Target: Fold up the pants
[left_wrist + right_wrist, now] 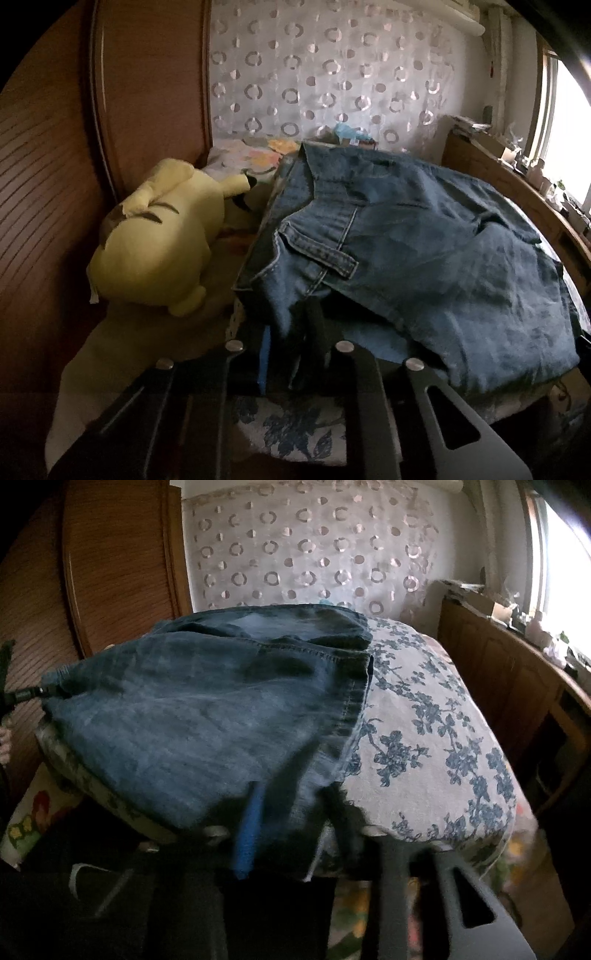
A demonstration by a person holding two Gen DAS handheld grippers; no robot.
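Blue denim pants (424, 251) lie spread on a bed with a white, blue-flowered cover (424, 738). In the left wrist view my left gripper (291, 343) is shut on the near edge of the pants, close to a pocket flap (317, 251). In the right wrist view the pants (207, 709) cover the left half of the bed, and my right gripper (295, 812) is shut on their near hem edge. The left gripper also shows at the far left of the right wrist view (33, 693), holding the fabric.
A yellow plush toy (159, 240) lies left of the pants against a wooden wardrobe (55, 184). A wooden headboard shelf (517, 672) with clutter runs along the right under a bright window. A dotted curtain (332, 74) hangs behind the bed.
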